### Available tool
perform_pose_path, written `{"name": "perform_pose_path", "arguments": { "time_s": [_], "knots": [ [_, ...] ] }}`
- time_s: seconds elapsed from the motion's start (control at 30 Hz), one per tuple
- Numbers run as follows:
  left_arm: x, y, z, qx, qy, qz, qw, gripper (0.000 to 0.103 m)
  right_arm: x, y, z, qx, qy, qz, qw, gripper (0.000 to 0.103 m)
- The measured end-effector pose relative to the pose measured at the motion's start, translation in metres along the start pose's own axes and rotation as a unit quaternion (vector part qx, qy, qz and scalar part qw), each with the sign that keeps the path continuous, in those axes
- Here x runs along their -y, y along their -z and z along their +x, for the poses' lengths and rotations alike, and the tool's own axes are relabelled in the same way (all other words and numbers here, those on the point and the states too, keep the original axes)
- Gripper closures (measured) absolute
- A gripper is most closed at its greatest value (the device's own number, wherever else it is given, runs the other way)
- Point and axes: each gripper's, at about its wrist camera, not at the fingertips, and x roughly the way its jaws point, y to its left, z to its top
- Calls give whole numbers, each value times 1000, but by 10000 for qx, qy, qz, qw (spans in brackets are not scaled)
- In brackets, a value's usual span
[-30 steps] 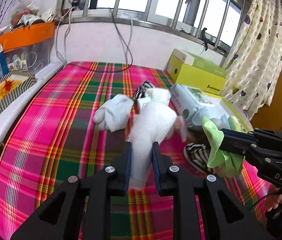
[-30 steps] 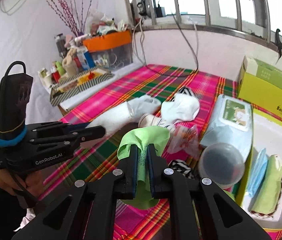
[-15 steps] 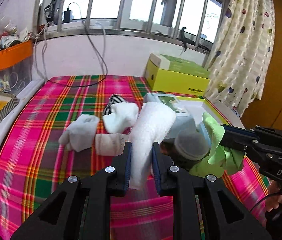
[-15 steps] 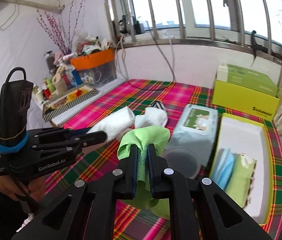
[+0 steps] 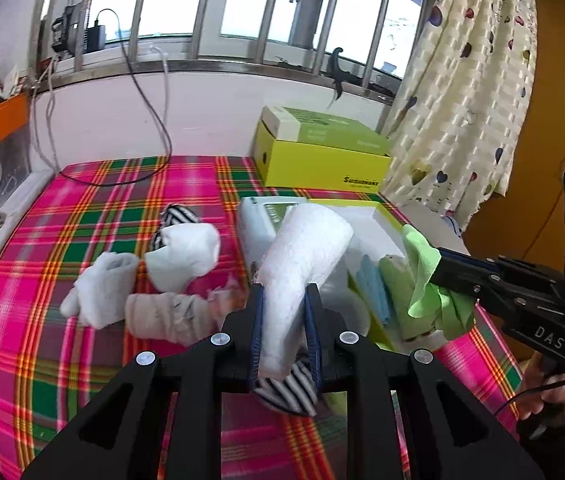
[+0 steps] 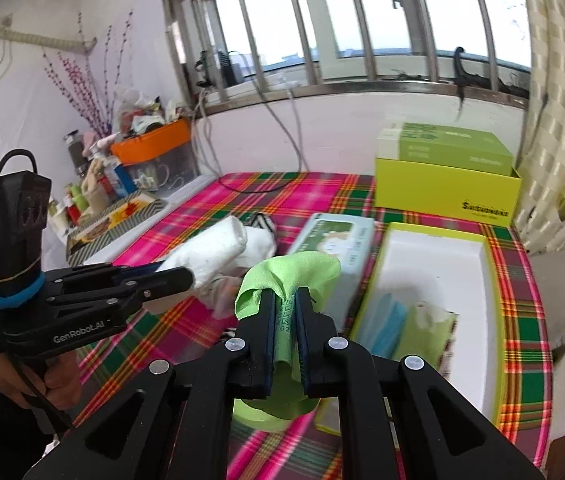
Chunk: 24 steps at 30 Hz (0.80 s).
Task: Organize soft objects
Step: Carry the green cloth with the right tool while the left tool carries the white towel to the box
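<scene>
My left gripper (image 5: 284, 308) is shut on a rolled white towel (image 5: 306, 256) and holds it above the plaid table, next to the yellow-rimmed white tray (image 6: 438, 264). The towel also shows in the right wrist view (image 6: 210, 256). My right gripper (image 6: 285, 312) is shut on a light green cloth (image 6: 294, 276), held above the tray's near left end; the cloth shows in the left wrist view (image 5: 422, 268). A blue cloth (image 6: 386, 324) and a green cloth (image 6: 426, 328) lie in the tray. White socks (image 5: 186, 256) and a striped sock (image 5: 290, 388) lie on the table.
A wet-wipes pack (image 6: 334, 244) lies left of the tray. A yellow-green box (image 6: 446, 176) stands at the back by the curtain (image 5: 458, 120). A green lidded container (image 6: 270, 412) sits under my right gripper. Cluttered bins (image 6: 154, 156) stand at the far left.
Both grippers have risen and swung right toward the tray, carrying the towel and the green cloth. The tray now lies closer under both.
</scene>
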Motion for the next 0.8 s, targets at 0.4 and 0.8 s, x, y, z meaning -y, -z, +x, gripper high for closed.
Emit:
{"name": "perform_pose_path", "arguments": {
  "time_s": [0.4, 0.8],
  "knots": [
    [37, -24, 25, -51, 204, 242, 9995, 83, 66, -4, -3, 53, 324, 402, 9987, 93],
    [64, -45, 48, -132, 274, 492, 9983, 83, 133, 1, 28, -261, 538, 865, 9945, 93]
  ]
}}
